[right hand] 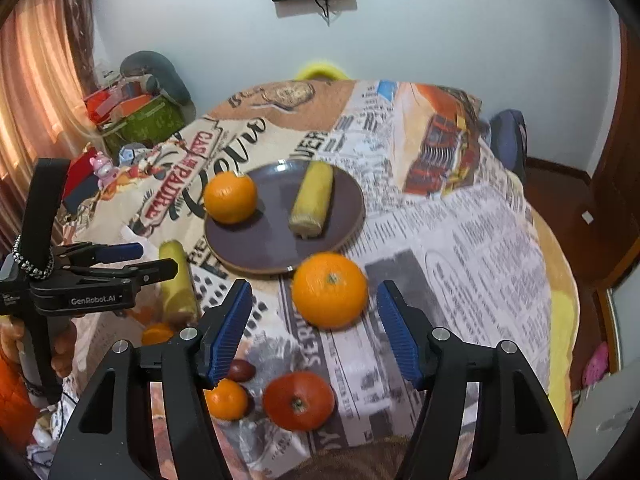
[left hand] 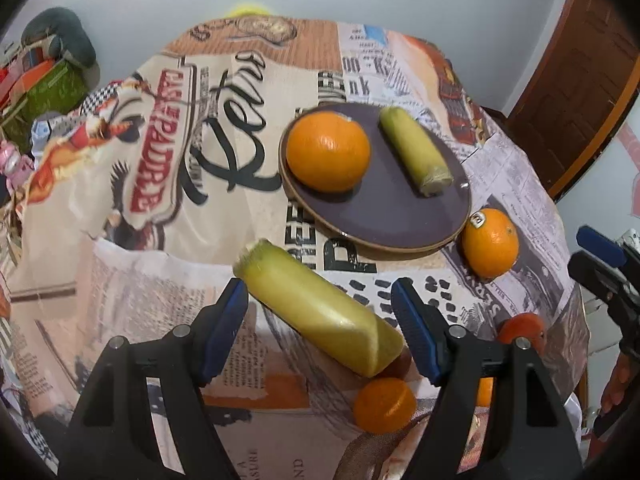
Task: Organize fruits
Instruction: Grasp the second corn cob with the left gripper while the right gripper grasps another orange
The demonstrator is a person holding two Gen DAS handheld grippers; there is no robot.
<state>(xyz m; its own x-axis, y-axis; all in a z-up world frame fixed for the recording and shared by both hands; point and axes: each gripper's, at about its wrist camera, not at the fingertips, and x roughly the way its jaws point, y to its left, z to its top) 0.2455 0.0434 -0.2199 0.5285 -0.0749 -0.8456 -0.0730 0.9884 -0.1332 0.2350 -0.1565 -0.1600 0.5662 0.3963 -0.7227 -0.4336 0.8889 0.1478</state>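
Note:
A dark purple plate (left hand: 384, 216) (right hand: 272, 240) holds an orange (left hand: 328, 152) (right hand: 230, 197) and a yellow-green corn cob (left hand: 416, 151) (right hand: 312, 200). A second corn cob (left hand: 320, 308) (right hand: 176, 280) lies on the cloth between the wide-open jaws of my left gripper (left hand: 320, 320) (right hand: 132, 256). A large orange (right hand: 330, 290) (left hand: 490, 242) sits just ahead of and between the fingers of my open right gripper (right hand: 314, 328), which shows at the right edge of the left wrist view (left hand: 600, 256).
Near the front edge lie a small orange (right hand: 226, 398) (left hand: 384, 404), a red tomato (right hand: 298, 400) (left hand: 522, 330) and a dark plum-like fruit (right hand: 242, 370). The round table wears a printed cloth (right hand: 460, 232). Boxes and clutter (right hand: 132, 116) stand at the far left.

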